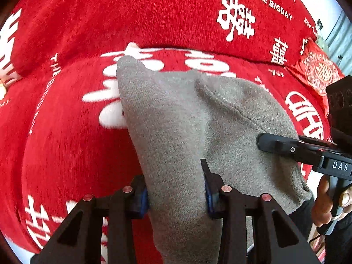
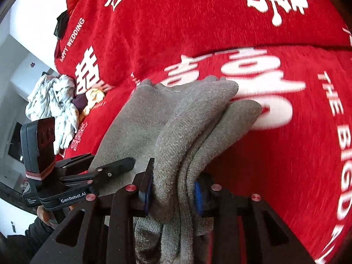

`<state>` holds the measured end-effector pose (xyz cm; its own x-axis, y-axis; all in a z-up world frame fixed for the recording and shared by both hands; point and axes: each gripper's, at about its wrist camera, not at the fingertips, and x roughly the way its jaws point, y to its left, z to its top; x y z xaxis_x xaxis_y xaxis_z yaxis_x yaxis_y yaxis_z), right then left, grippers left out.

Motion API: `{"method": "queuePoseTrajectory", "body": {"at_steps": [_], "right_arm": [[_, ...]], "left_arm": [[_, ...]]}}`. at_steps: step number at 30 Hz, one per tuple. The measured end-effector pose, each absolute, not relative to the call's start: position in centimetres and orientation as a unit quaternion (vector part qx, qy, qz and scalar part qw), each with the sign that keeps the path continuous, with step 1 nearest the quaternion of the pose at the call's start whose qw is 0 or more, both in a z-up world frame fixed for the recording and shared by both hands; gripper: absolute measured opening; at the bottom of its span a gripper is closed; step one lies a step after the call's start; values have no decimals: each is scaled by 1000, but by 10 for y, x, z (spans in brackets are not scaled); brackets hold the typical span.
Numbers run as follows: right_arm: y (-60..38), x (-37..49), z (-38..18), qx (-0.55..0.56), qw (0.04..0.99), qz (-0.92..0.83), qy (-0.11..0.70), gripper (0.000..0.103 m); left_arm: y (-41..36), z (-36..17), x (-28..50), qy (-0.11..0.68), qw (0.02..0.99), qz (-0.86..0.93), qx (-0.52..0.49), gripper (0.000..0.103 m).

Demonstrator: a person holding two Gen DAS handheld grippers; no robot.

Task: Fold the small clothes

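Your left gripper (image 1: 176,189) was clamped on a grey sock (image 1: 198,121), the knit bunched between both blue-padded fingers (image 1: 210,198). The sock was held above a red blanket (image 1: 88,143) printed with white characters; whether its far end touched the blanket could not be determined. Your right gripper (image 2: 171,195) was likewise clenched on the sock (image 2: 187,118), with several folded layers gathered between its fingers and the rounded ends pointing to the far right. In the left wrist view, the right gripper (image 1: 264,143) lay against the sock's right edge. A heap of pale clothes (image 2: 52,101) lay at the far left of the blanket (image 2: 286,154), well apart from the sock.
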<state>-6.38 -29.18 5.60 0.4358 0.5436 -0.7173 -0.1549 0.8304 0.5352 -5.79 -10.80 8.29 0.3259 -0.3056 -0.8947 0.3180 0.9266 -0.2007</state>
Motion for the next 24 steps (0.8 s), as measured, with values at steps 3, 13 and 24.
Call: {"method": "queuePoseTrajectory", "body": {"at_steps": [3, 13, 24], "right_arm": [[-283, -80, 48, 176, 830, 203, 488, 34], [-264, -107, 87, 82, 871, 130, 466, 60], [-223, -120, 99, 4, 861, 118, 496, 60]], "left_arm": [[-110, 80, -76, 534, 827, -170, 45, 55], [-109, 111, -103, 504, 851, -115, 95, 69], [-106, 114, -111, 529, 838, -112, 73, 69]]}}
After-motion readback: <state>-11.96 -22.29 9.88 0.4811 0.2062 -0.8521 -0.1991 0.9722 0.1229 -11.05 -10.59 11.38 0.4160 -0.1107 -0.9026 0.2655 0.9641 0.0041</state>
